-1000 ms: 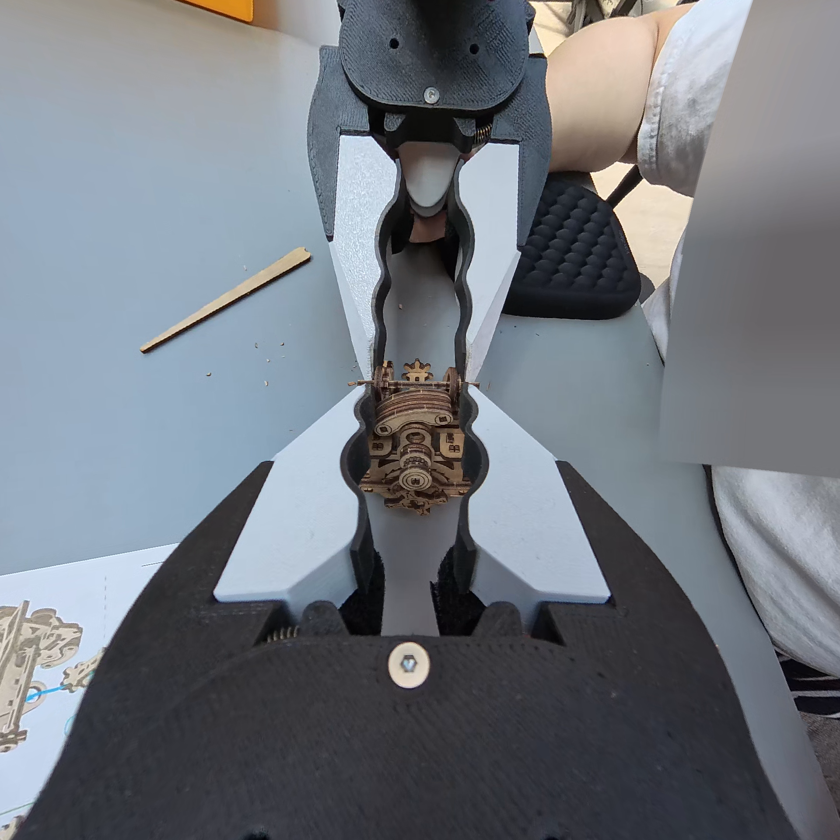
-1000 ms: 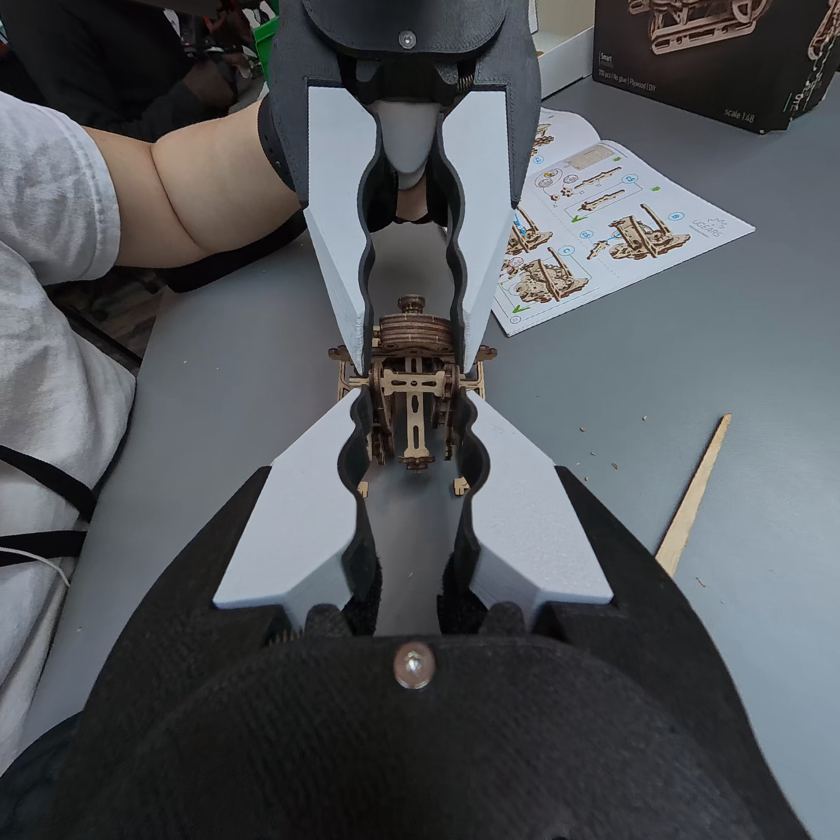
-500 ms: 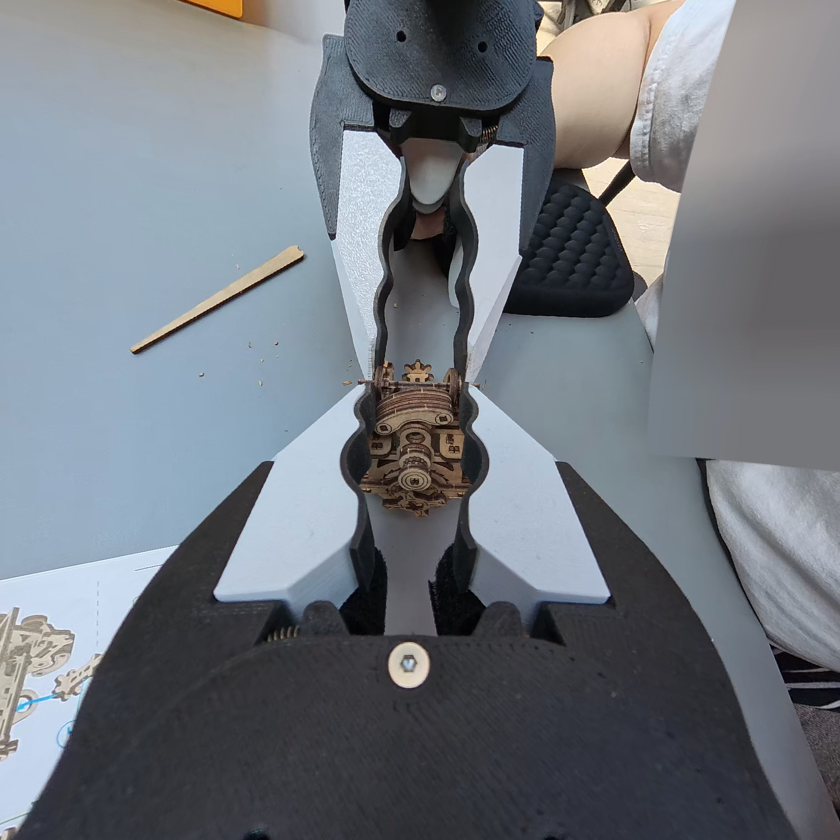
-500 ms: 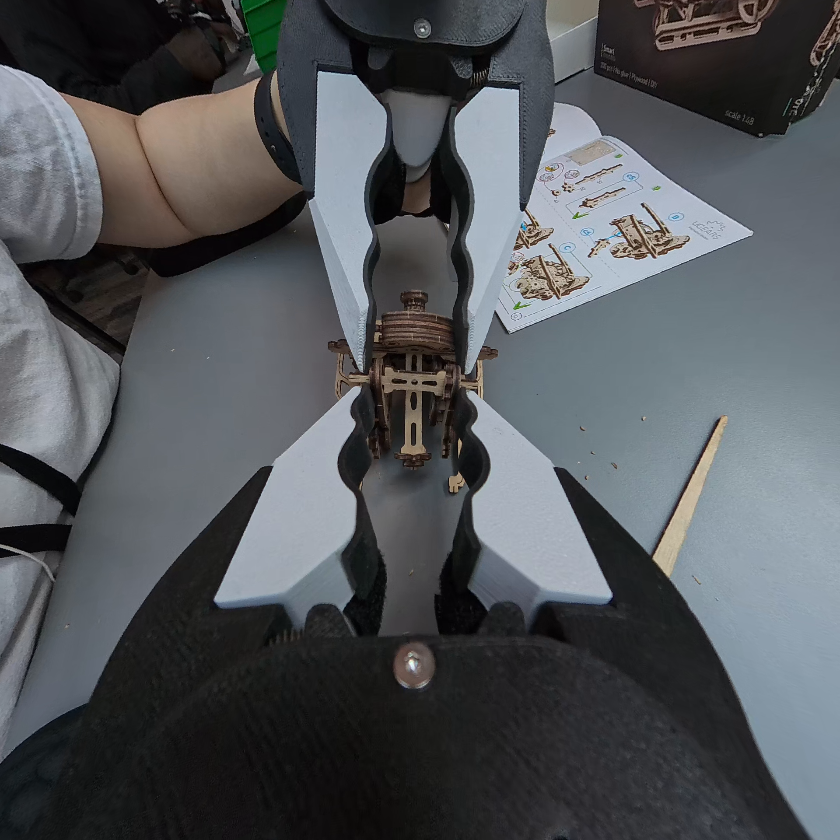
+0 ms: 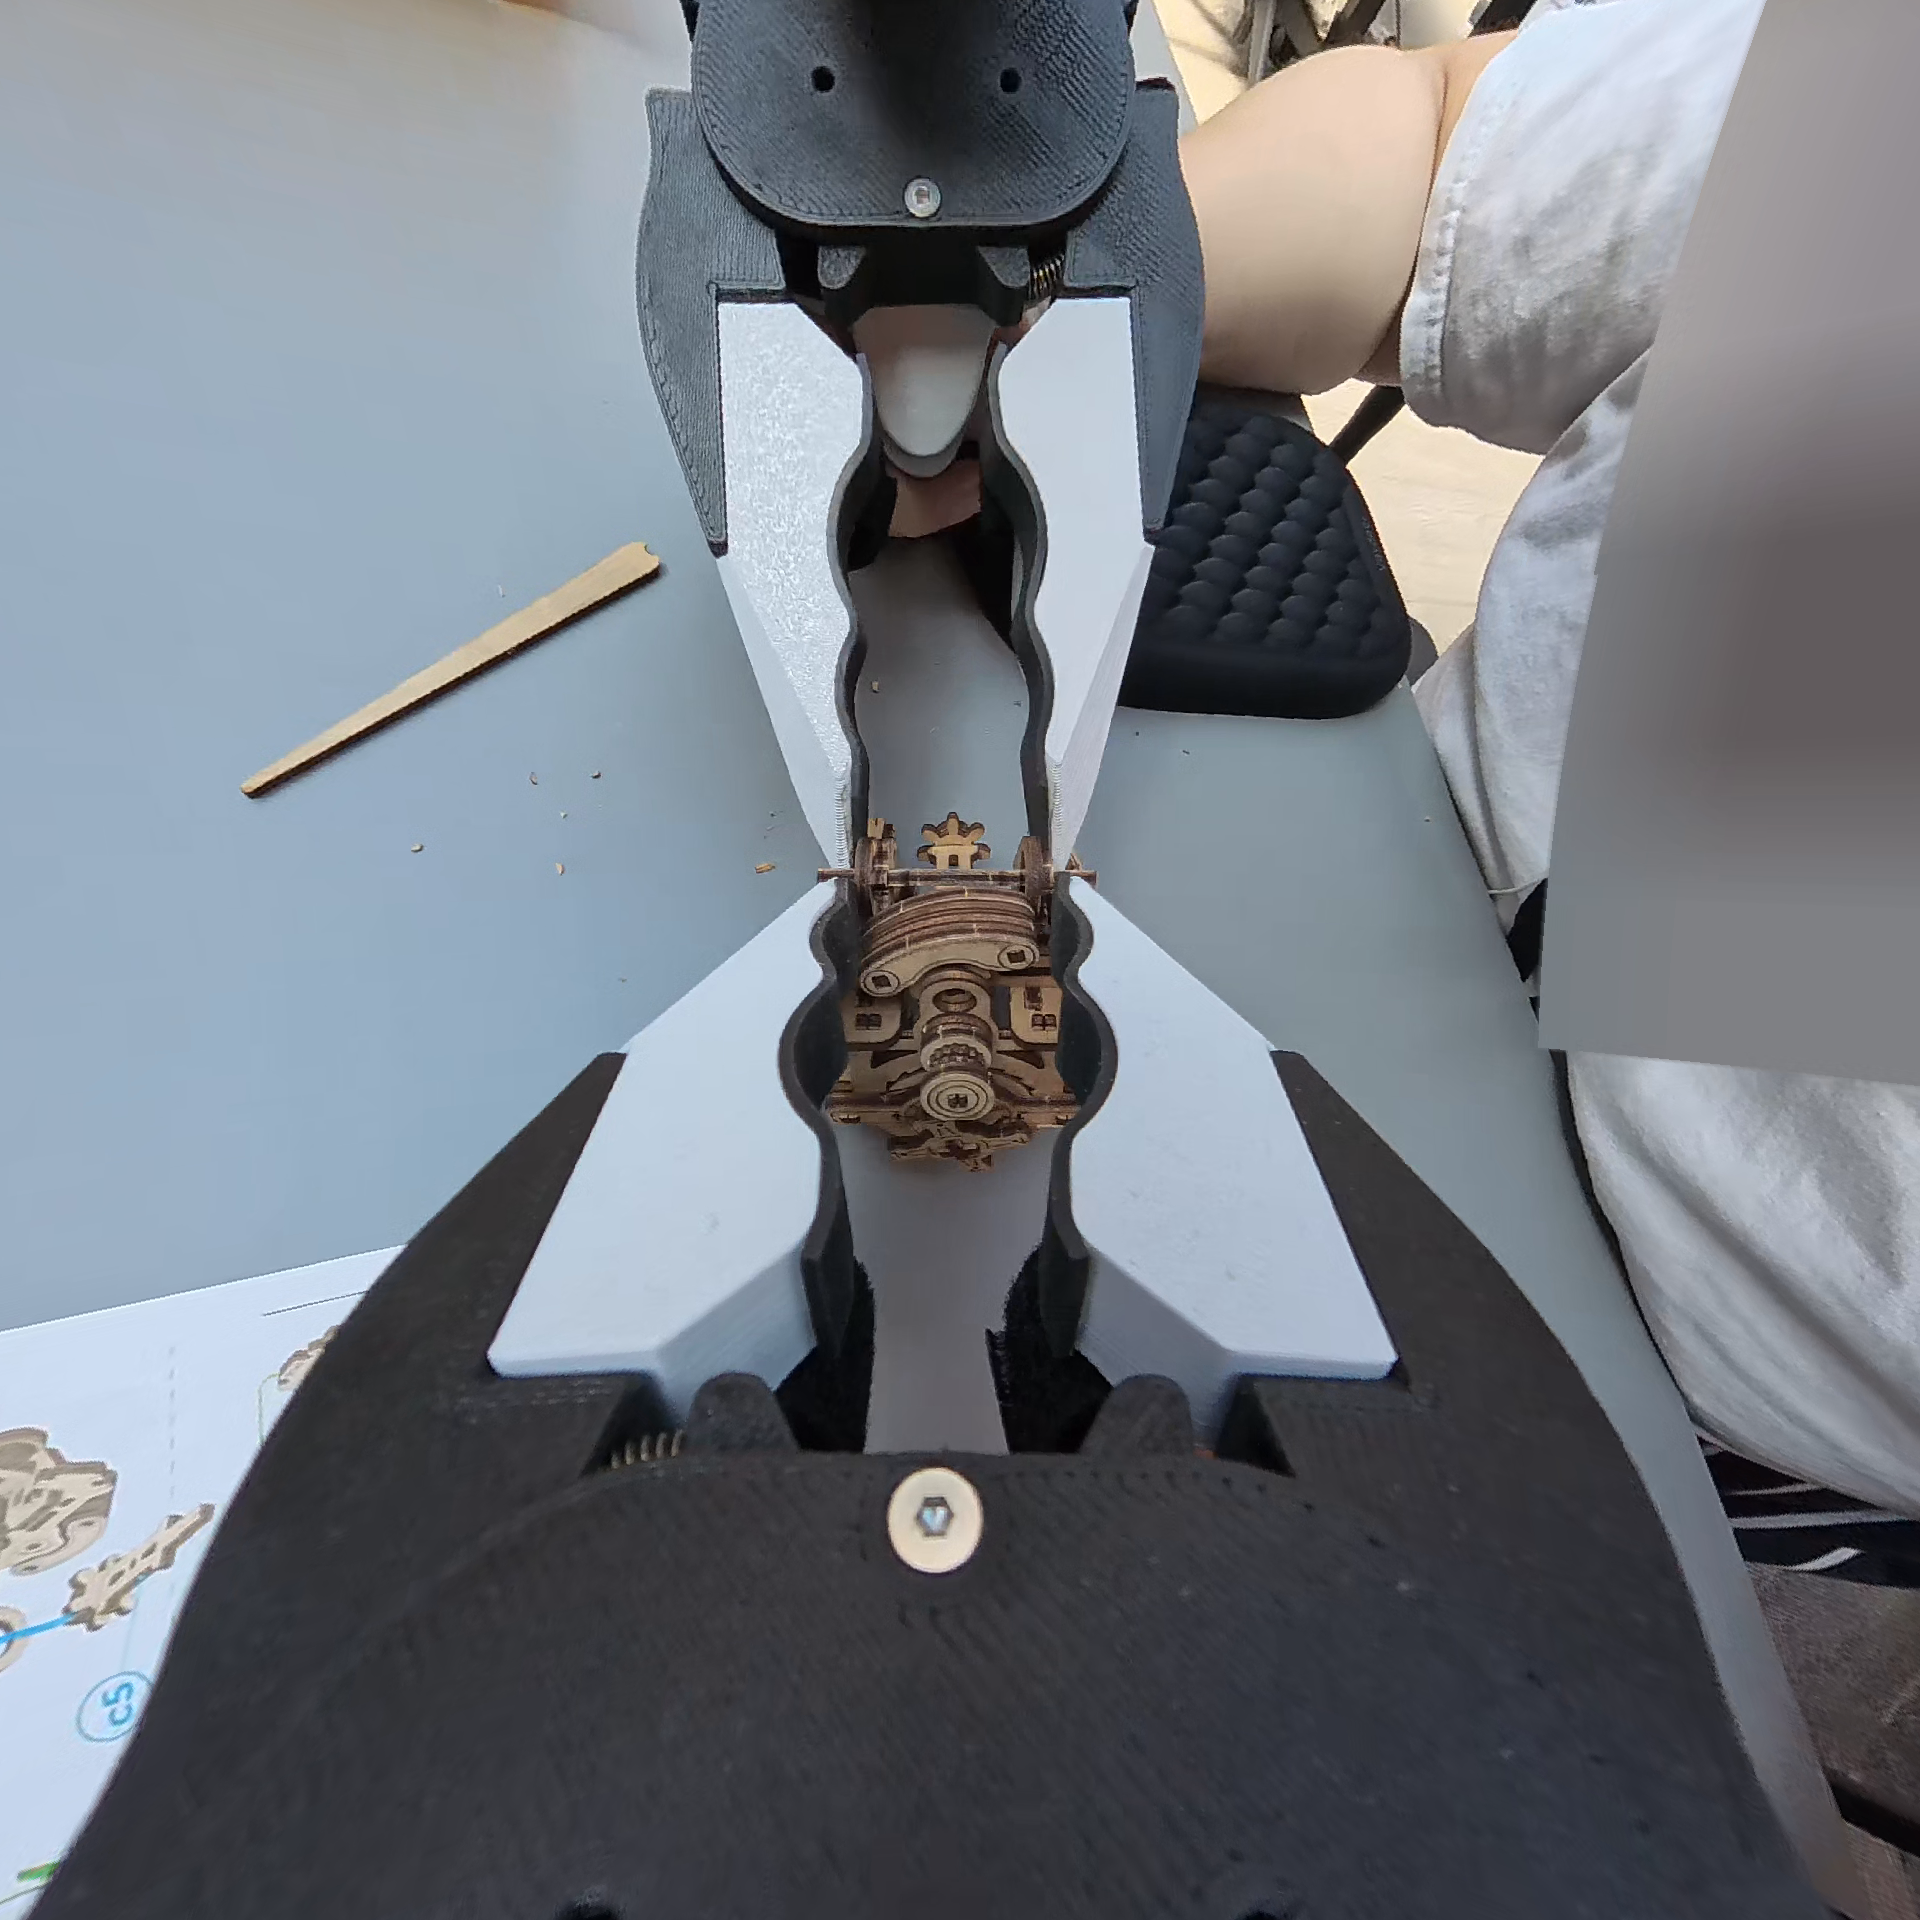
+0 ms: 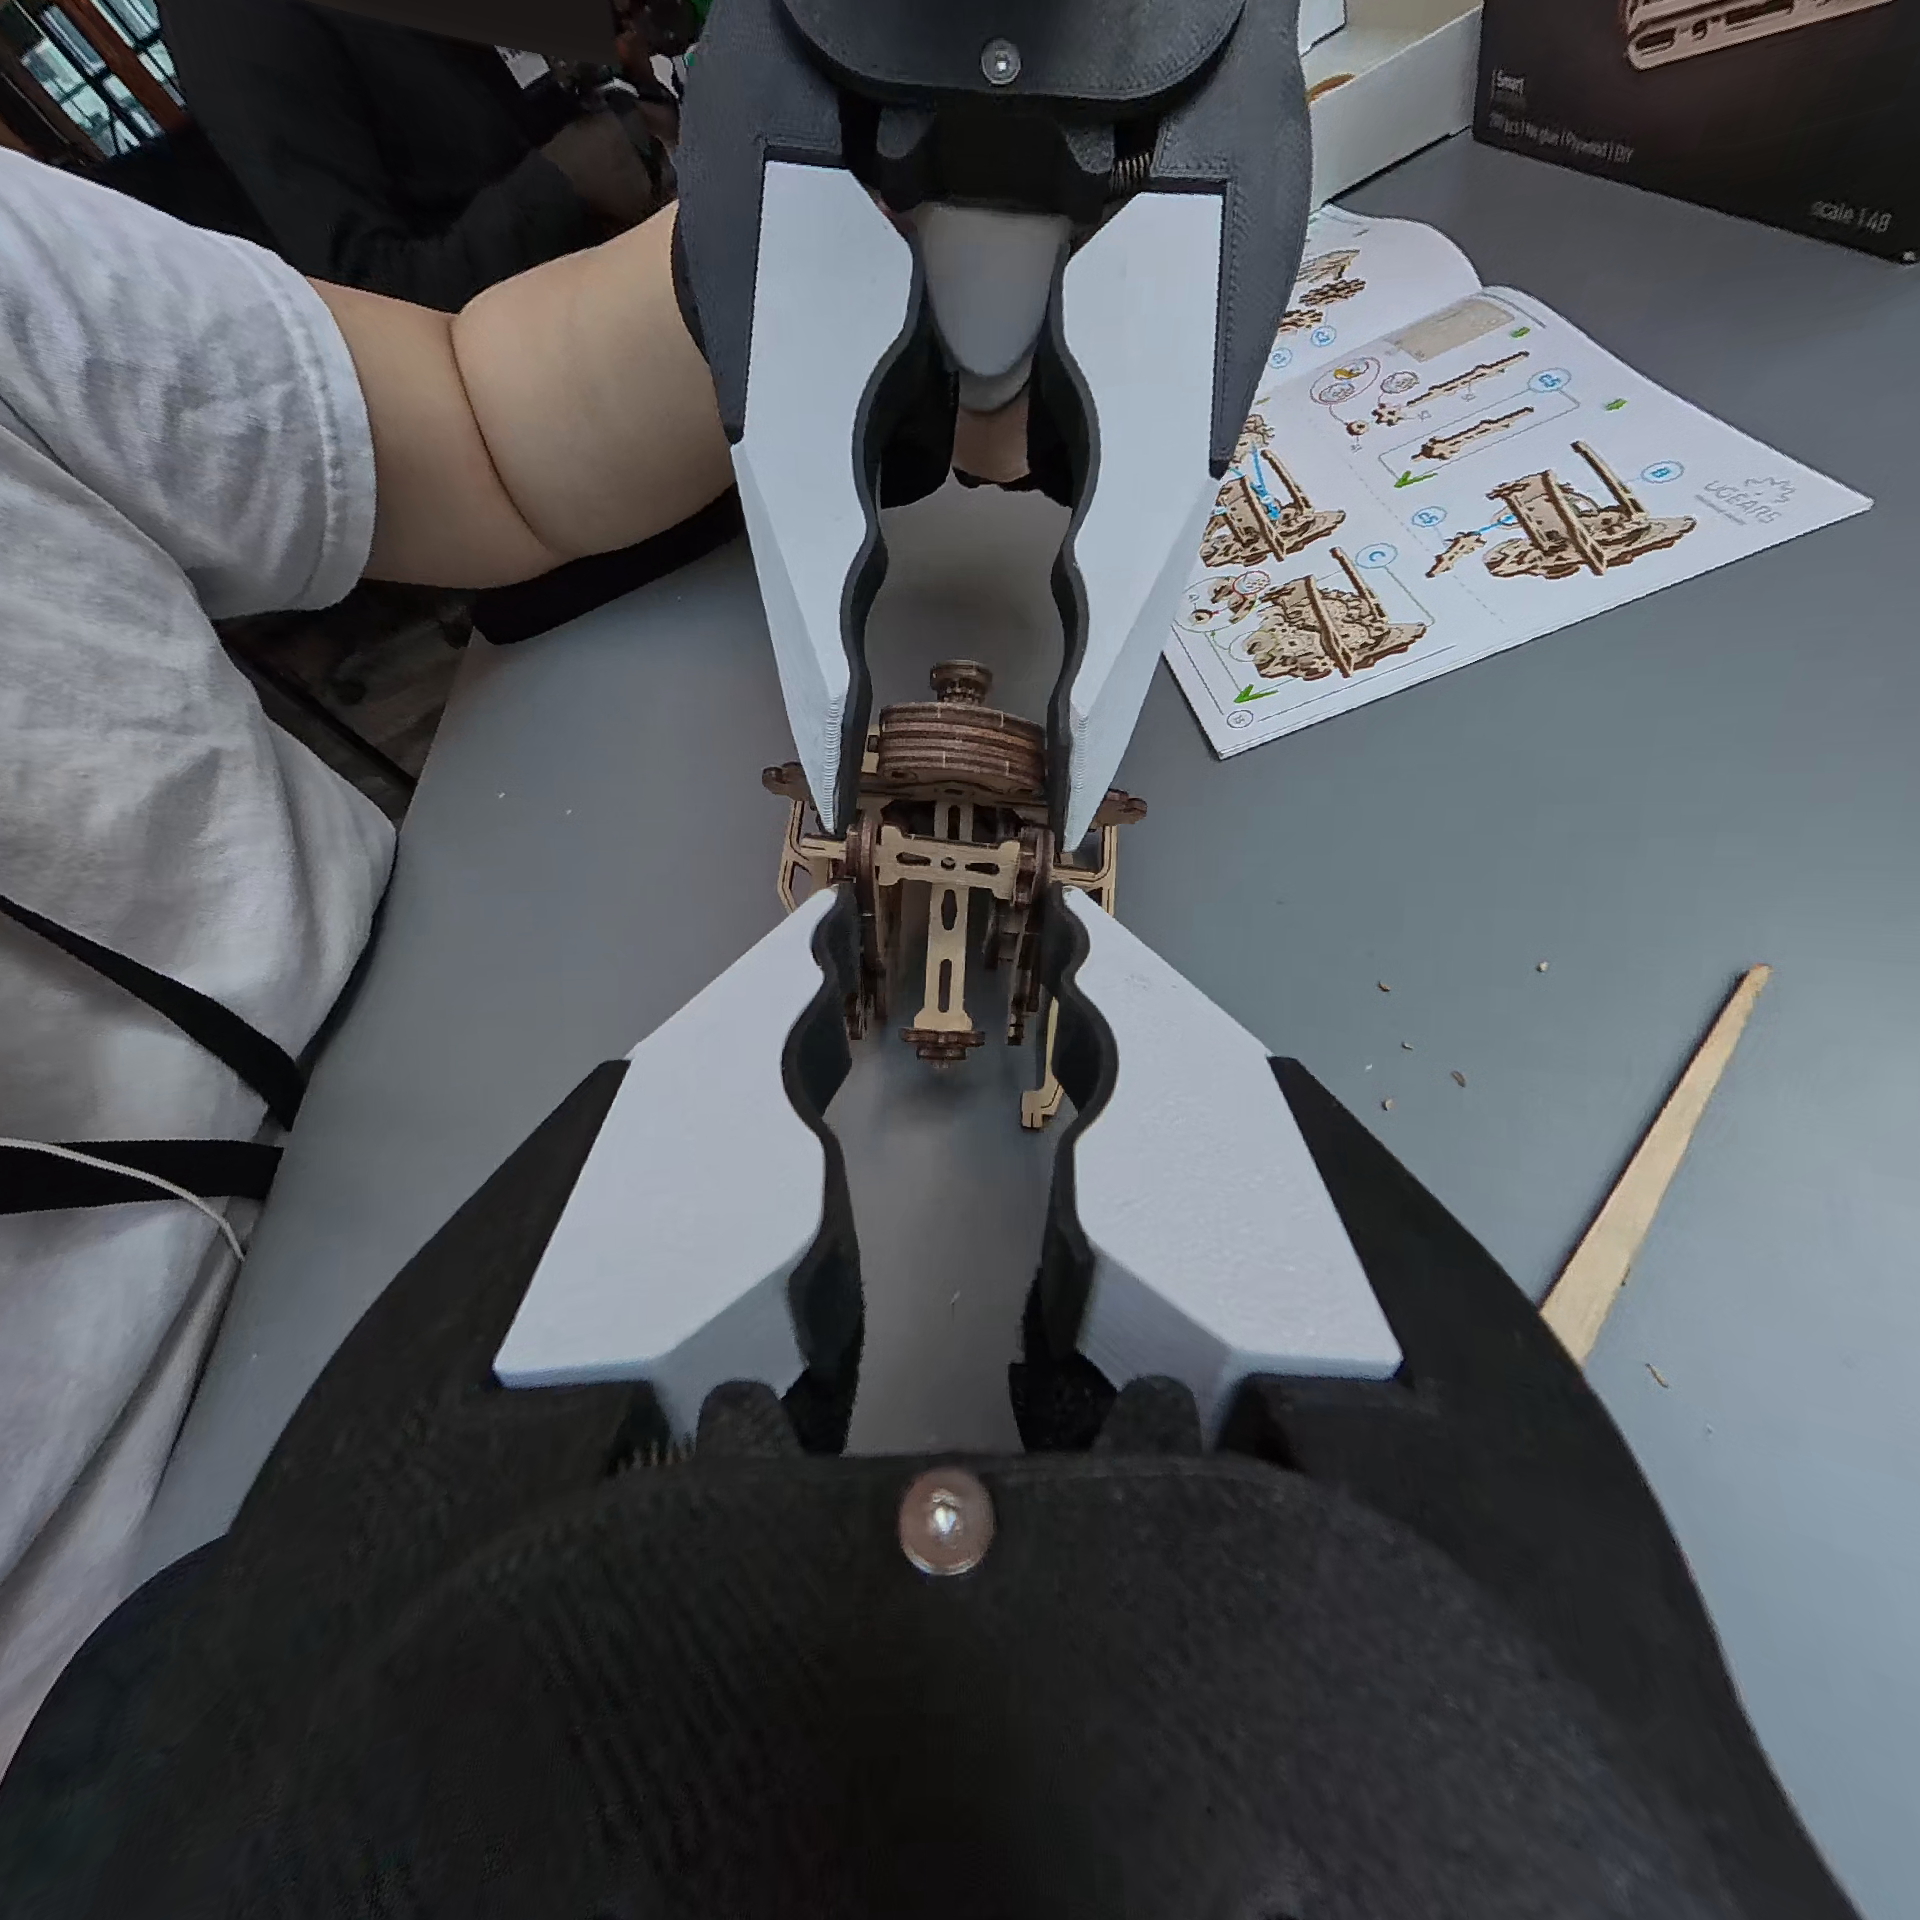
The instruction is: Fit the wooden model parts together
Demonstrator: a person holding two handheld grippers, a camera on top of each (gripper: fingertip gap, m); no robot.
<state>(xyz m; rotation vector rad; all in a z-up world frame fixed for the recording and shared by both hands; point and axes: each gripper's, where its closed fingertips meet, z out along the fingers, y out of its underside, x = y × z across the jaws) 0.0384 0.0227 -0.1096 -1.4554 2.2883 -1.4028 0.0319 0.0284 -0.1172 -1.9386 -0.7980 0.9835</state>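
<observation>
left hand-held gripper (image 5: pixel 951 935): closed on wooden model (image 5: pixel 951 997) | right hand-held gripper (image 6: pixel 945 925): clamping it, facing left one

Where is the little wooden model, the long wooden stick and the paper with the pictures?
wooden model (image 5: pixel 951 1023), left wrist view, its front gear
wooden stick (image 5: pixel 447 673), left wrist view, mid-length
instruction sheet (image 6: pixel 1538 499), right wrist view, middle of the page

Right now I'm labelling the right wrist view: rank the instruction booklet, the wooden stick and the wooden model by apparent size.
1. instruction booklet
2. wooden stick; nearer the camera, so unsure
3. wooden model, partly hidden by both grippers
</observation>
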